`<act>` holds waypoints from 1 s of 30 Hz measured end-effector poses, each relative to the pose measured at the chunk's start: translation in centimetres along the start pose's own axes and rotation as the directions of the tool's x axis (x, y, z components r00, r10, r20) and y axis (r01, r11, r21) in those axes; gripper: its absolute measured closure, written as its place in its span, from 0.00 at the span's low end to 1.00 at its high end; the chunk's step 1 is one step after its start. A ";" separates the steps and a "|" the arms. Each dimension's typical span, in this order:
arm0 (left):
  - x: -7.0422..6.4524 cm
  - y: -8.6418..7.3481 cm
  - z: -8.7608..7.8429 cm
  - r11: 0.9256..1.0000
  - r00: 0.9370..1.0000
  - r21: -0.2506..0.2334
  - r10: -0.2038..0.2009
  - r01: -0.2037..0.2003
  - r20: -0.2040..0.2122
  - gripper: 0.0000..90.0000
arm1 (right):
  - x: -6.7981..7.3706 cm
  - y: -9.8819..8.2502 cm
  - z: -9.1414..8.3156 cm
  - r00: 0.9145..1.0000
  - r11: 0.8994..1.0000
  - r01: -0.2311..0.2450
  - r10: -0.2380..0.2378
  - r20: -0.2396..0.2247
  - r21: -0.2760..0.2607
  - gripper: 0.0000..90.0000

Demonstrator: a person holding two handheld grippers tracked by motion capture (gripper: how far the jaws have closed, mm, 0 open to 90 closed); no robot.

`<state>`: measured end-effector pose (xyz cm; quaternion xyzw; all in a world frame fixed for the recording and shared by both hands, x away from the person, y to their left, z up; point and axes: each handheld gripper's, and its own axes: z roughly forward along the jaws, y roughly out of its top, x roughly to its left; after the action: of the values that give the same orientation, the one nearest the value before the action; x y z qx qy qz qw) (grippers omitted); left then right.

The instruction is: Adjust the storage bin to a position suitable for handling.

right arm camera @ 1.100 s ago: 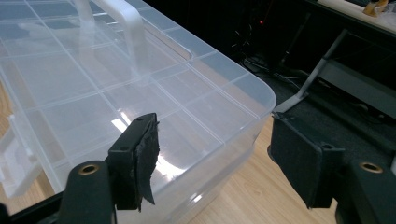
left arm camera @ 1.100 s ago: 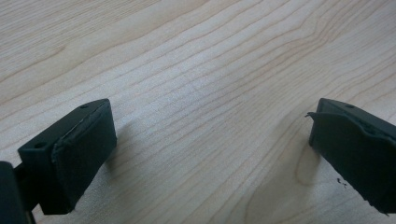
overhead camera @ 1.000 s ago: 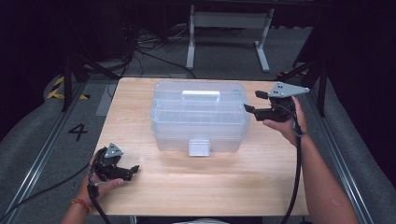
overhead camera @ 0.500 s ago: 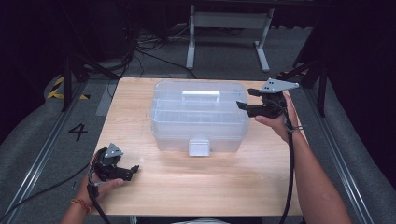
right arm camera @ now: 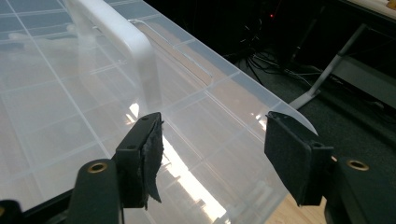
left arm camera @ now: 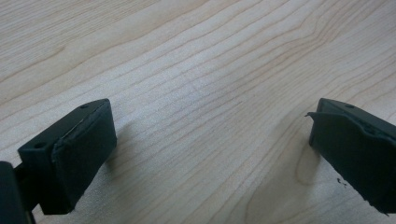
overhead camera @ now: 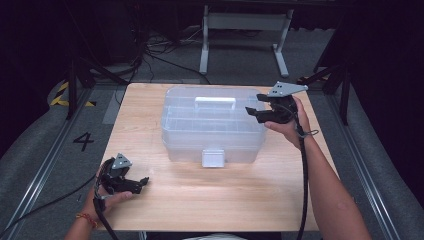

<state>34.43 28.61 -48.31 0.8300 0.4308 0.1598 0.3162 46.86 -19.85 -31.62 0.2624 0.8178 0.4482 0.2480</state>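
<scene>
Wooden table point(overhead camera: 210, 210): bears one clear plastic box point(overhead camera: 212, 127) at its middle, toward the far edge, lid down. Lid carries a white handle point(overhead camera: 215, 102) lying flat; a white latch point(overhead camera: 213, 157) sits on the near wall.

Right gripper point(overhead camera: 252, 111): held over the box's right end, above the lid, pointing toward the handle. Its jaws have just been closing a little; they stand apart with nothing between them, pads clear of the lid.

Left gripper point(overhead camera: 142, 182): at the near left corner of the table, well apart from the box, jaws wide open over bare wood, gripping nothing
</scene>
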 end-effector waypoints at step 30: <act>0.0 0.0 -0.1 1.000 1.000 0.004 0.009 -0.009 -0.002 0.01 | 1.1 2.4 2.1 0.998 0.996 0.057 -0.057 0.006 0.068 0.45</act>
<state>34.42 28.67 -48.27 0.8323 0.4278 0.1613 0.3134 47.91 -16.75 -30.77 0.2491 0.8385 0.4120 0.2551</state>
